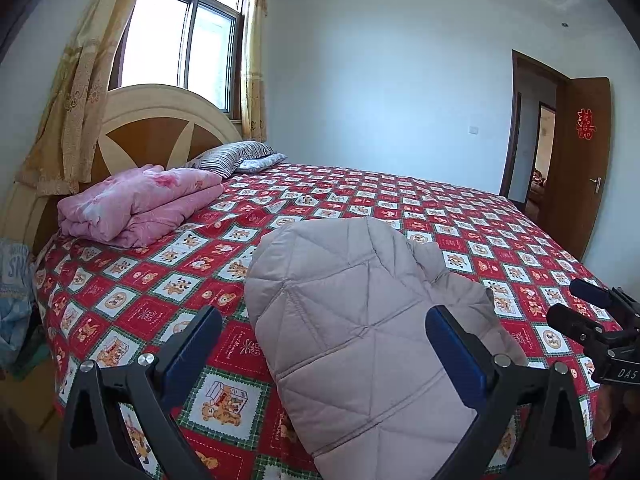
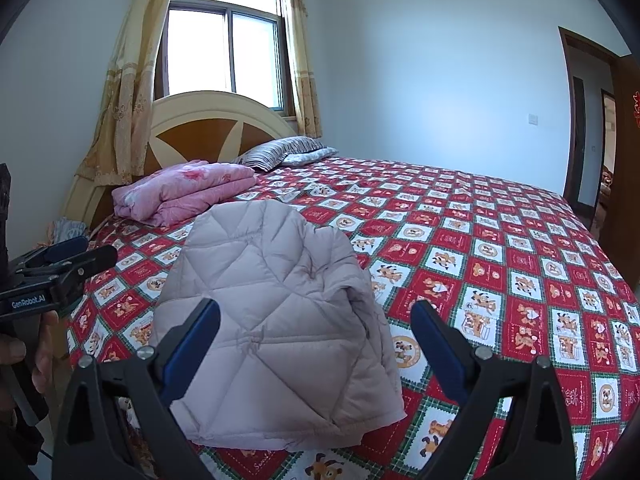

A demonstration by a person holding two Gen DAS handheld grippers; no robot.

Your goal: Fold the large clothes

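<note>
I have the pale grey-lilac quilted down jacket lying folded into a compact bundle on the red teddy-bear patchwork bedspread, low centre of both frames. My left gripper and right gripper both hang spread wide, pinching nothing. To finish well, I judge I should press the puffy bundle flat and square its loose lower-right edge. Only the right view shows that ragged hem corner; only the left view shows the door's red paper emblem whole.
</note>
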